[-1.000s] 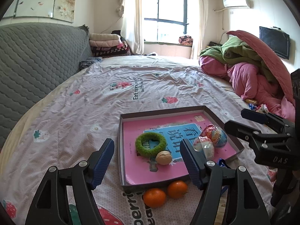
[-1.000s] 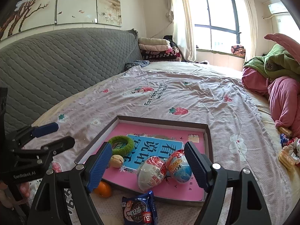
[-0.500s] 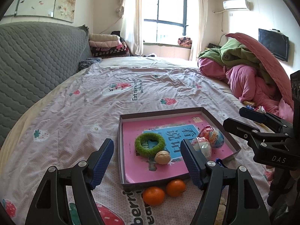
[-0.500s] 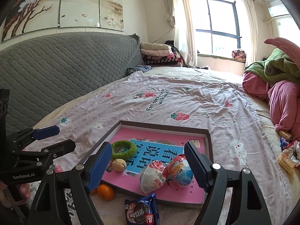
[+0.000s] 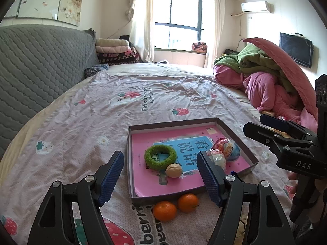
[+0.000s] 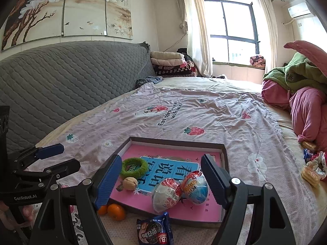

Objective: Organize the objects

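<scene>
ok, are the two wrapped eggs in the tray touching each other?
Touching. The right wrist view shows the white egg pressed against the blue egg, no gap, inside the tray.

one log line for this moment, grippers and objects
left gripper: open, empty | right gripper: open, empty | tray: ring, nut, two eggs | outside: two oranges, snack pack

- A shallow dark-rimmed cardboard tray (image 5: 235, 131) with a pink printed liner is seen on the strawberry-print bedsheet (image 5: 102, 106).
- Inside are noted a fuzzy green ring (image 5: 160, 157), a tan walnut (image 5: 173, 170) and two foil-wrapped egg-shaped toys (image 5: 223, 152).
- Two small orange tangerines (image 5: 174, 207) are found just outside the near rim.
- The left gripper (image 5: 160, 175) is held wide apart, empty.
</scene>
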